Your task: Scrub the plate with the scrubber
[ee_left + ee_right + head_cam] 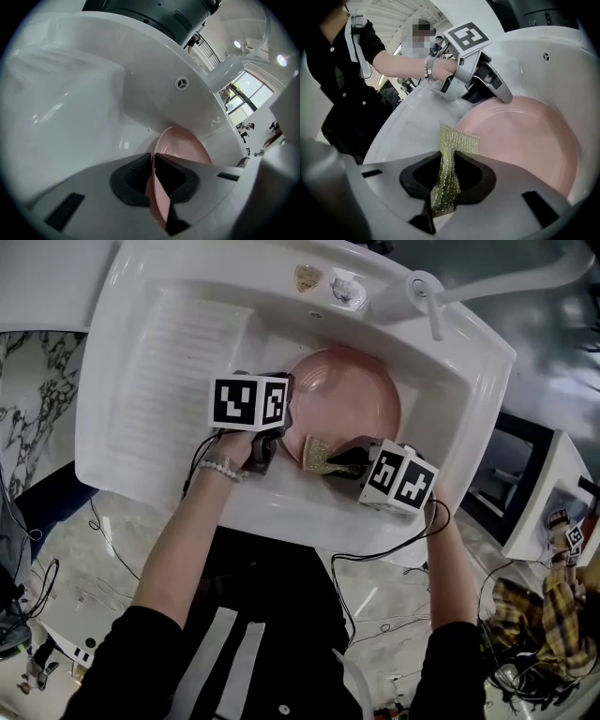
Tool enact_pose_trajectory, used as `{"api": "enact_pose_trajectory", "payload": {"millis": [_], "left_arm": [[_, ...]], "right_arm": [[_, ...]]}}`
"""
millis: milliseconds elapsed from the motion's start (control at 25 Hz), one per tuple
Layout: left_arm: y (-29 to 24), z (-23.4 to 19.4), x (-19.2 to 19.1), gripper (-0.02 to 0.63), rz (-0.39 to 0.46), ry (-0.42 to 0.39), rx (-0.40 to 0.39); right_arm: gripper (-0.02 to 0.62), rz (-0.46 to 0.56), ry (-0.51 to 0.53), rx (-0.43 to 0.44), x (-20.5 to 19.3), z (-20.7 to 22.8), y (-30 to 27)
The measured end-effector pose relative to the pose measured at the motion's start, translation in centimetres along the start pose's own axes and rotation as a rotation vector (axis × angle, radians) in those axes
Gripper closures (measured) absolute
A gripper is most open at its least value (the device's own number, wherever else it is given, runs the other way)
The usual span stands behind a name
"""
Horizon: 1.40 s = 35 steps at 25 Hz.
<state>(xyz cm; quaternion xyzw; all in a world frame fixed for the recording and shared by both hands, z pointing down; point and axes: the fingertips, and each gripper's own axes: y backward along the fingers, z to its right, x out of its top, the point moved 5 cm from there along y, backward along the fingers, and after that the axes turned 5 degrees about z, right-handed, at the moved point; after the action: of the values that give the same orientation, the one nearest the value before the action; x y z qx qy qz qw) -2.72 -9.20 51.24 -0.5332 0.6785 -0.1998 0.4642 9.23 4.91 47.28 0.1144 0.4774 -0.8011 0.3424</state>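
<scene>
- Left gripper (153,183): the jaws stand narrow and clamp the near rim of the pink plate (349,401). The plate sits in the basin of the white sink (159,352), below the tap (433,294).
- Right gripper (449,183): the jaws are closed on the lower end of the scrubber (451,157), a thin yellow-green mesh pad. Its free end stands up just beside the plate's edge and does not appear to touch it.
- Stage, as judged: grip and tool are ready, but scrubbing contact is not yet made.
- Risk 1: the pad is limp and pinched along a small strip. A hard push may fold it or drag it out of the jaws.
- Risk 2: only the rim is held. Sideways scrubbing force may pivot the plate in the clamp or pull it free, so that it strikes the basin.
- Risk 3: little pad projects past the jaws, so a steep approach may bring hard jaw, not mesh, onto the plate.
- Risk 4: the grippers work near each other and may collide on a wide stroke.
</scene>
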Motion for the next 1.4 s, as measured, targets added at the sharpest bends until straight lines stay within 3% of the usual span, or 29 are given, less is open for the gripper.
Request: {"api": "enact_pose_trajectory", "payload": {"millis": [200, 320, 520, 680, 800, 1000, 1240, 1400], "left_arm": [[0.2, 0.0, 0.1, 0.580, 0.002, -0.002, -0.002], [0.3, 0.1, 0.0, 0.580, 0.001, -0.002, -0.004], [0.3, 0.1, 0.1, 0.581, 0.001, -0.009, -0.003], [0.4, 0.1, 0.0, 0.581, 0.001, -0.009, -0.005], [0.4, 0.1, 0.0, 0.581, 0.002, -0.011, -0.005], [0.4, 0.1, -0.1, 0.581, 0.002, -0.007, -0.002], [0.4, 0.1, 0.0, 0.581, 0.006, -0.016, 0.003], [0.4, 0.1, -0.1, 0.583, 0.005, -0.020, 0.004]], "right_arm": [[0.518, 0.019, 0.024, 0.012, 0.5, -1.2, 0.0], [0.518, 0.022, 0.092, -0.024, 0.9, -1.2, 0.8], [0.520, 0.031, 0.279, -0.295, 2.2, 2.4, 3.0], [0.520, -0.064, 0.582, -0.532, 3.2, 5.4, 3.9], [0.520, -0.130, 0.778, -0.625, 4.0, 6.8, 3.8], [0.520, -0.164, 0.960, -0.627, 4.3, 7.7, 2.6], [0.520, -0.238, 1.054, -0.564, 3.5, 8.9, 1.1], [0.520, -0.240, 1.036, -0.566, 2.9, 9.9, 1.2]]}}
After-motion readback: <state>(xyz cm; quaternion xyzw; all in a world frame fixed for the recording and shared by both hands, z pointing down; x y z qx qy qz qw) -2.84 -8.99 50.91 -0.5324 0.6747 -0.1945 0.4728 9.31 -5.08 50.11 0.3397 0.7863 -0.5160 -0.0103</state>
